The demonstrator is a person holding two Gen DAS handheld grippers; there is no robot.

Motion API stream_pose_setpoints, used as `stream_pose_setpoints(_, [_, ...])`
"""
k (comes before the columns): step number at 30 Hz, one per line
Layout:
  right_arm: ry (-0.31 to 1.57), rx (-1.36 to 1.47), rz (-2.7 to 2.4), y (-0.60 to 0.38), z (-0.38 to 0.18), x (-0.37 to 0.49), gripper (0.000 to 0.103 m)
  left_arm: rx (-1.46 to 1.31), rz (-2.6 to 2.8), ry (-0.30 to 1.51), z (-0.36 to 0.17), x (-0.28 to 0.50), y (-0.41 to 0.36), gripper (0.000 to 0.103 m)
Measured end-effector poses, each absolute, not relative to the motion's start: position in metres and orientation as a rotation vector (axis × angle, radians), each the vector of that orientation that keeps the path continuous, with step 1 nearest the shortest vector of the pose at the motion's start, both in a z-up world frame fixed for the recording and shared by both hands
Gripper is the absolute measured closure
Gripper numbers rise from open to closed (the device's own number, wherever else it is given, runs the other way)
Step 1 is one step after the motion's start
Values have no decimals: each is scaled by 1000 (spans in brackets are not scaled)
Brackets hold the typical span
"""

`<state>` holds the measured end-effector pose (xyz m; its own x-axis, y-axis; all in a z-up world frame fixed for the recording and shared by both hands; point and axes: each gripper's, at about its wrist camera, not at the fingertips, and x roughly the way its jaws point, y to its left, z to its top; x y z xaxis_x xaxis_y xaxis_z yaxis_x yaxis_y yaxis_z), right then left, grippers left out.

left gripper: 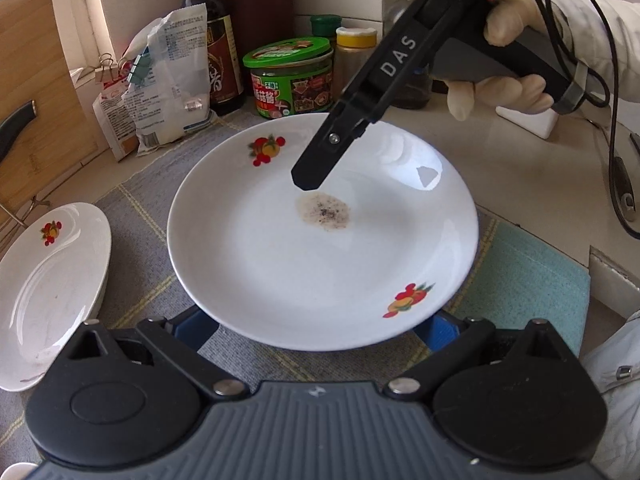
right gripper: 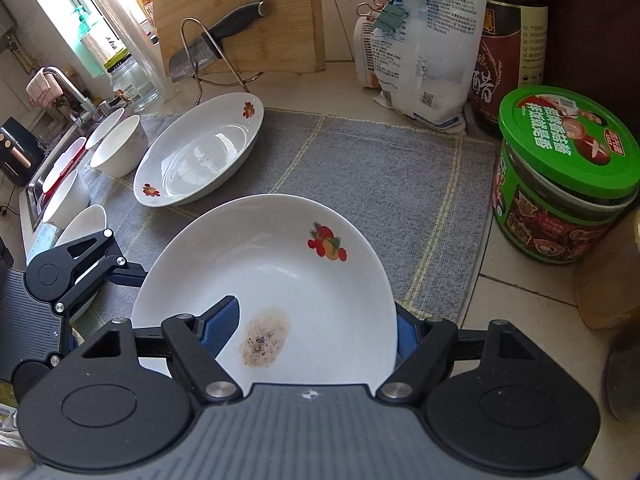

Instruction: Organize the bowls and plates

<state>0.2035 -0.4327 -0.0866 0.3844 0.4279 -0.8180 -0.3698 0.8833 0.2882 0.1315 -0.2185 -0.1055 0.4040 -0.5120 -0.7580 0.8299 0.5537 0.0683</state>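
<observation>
A white plate (right gripper: 280, 276) with fruit decals and a brown stain in its middle hangs tilted above the grey mat (right gripper: 360, 160). My right gripper (right gripper: 314, 320) is shut on its rim, one blue pad on top beside the stain and the other under the edge. In the left wrist view the same plate (left gripper: 300, 264) fills the middle, with the right gripper's upper finger (left gripper: 316, 160) resting on it. My left gripper (left gripper: 316, 336) stands open, both blue fingers spread beneath the near rim. A second fruit-decal plate (right gripper: 200, 152) lies on the mat to the left, next to several white bowls (right gripper: 118, 148).
A green-lidded jar (right gripper: 560, 168), a dark sauce bottle (right gripper: 508, 40) and clipped bags (right gripper: 424, 48) crowd the back right. A cutting board (right gripper: 236, 12) with a knife leans on a wire rack behind. The sink and faucet (right gripper: 60, 80) lie far left. A teal cloth (left gripper: 528, 280) adjoins the mat.
</observation>
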Motion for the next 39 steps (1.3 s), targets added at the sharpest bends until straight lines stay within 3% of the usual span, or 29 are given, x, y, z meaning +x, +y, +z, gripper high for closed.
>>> stream_pose_setpoints(20, [1055,85,480,-441,-103,216,20,472,-880,794,-118,149,-229,2])
stream_pose_setpoints(27, [1030,87,476,-438,-98,211,7,463,-856,805,-116,147,-226,1])
stream_pose_setpoints(39, [895,-2,396,-393,-43,169,0,372,-832,738,-78,109,-181,1])
